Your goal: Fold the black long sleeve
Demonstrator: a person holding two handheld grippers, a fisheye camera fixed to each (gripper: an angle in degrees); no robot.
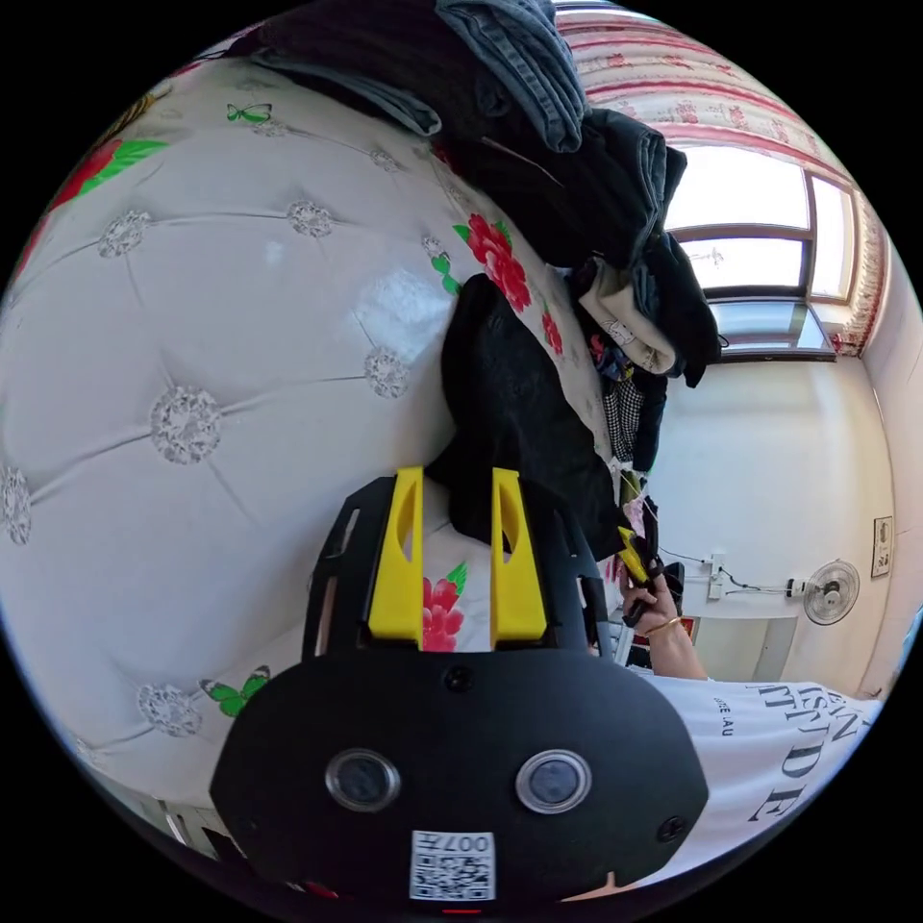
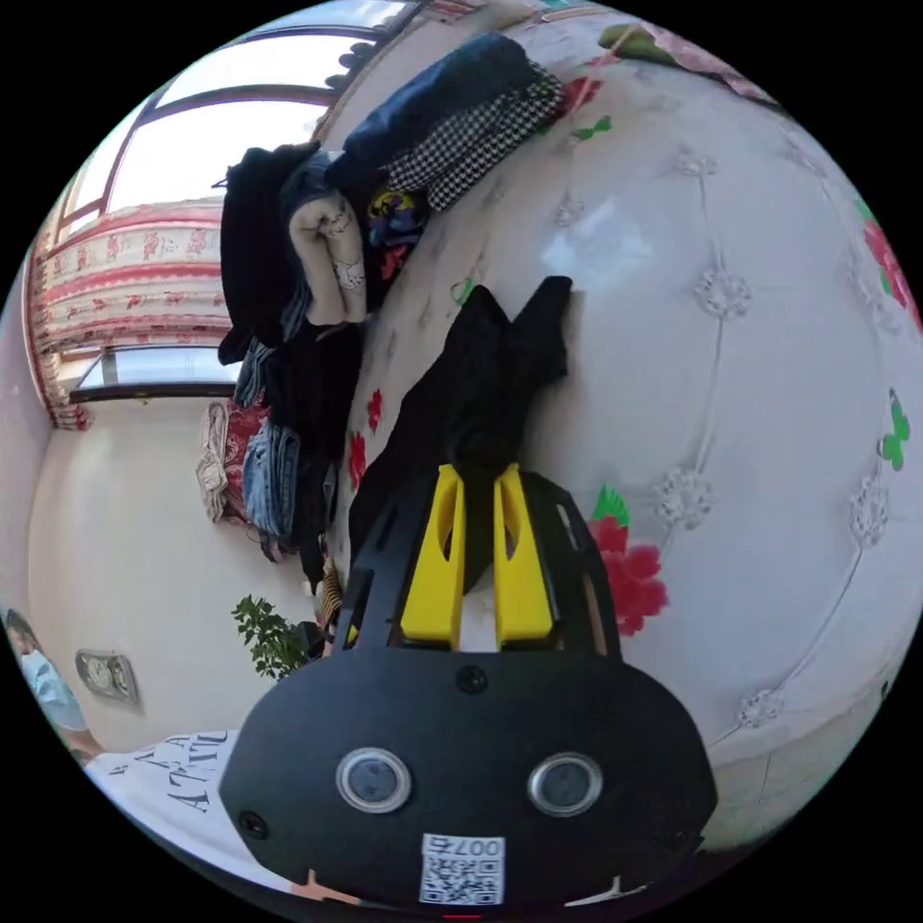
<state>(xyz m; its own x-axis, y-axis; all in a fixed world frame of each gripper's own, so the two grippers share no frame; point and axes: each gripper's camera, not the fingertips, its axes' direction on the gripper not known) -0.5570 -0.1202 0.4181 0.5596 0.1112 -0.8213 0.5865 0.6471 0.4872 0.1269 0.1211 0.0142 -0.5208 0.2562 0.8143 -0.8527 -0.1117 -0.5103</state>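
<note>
in the left gripper view, the left hand-held gripper (image 1: pixel 460 490) has its yellow jaws parted, with a gap between them through which the flowered bed cover (image 1: pixel 240 317) shows. the black long sleeve (image 1: pixel 519 413) lies just ahead of the jaws and a little toward the right one; a dark edge of it reaches between the tips, but the jaws do not press on it, so this one stands open at the cloth's edge. beyond the garment and off to the right of the jaws sits a pile of clothes (image 1: pixel 577 173), jeans and dark things heaped together. further right and nearer the camera, the right hand-held gripper (image 1: pixel 636 558) shows small, in a person's hand (image 1: pixel 654 601).

in the right gripper view, that gripper's (image 2: pixel 477 481) jaws stand close together with black cloth running in between the tips, and i judge it to be clamped on the garment's near end. the garment stretches away from the jaws across the bed cover, bunched and narrow, with two points sticking up at its far end. the clothes pile lies off to the left of the jaws.

as for progress, i judge the fold barely begun: the garment is crumpled, not spread flat, no neat crease shows, and sleeves and body cannot be told apart. spreading it and every fold look left to do.
</note>
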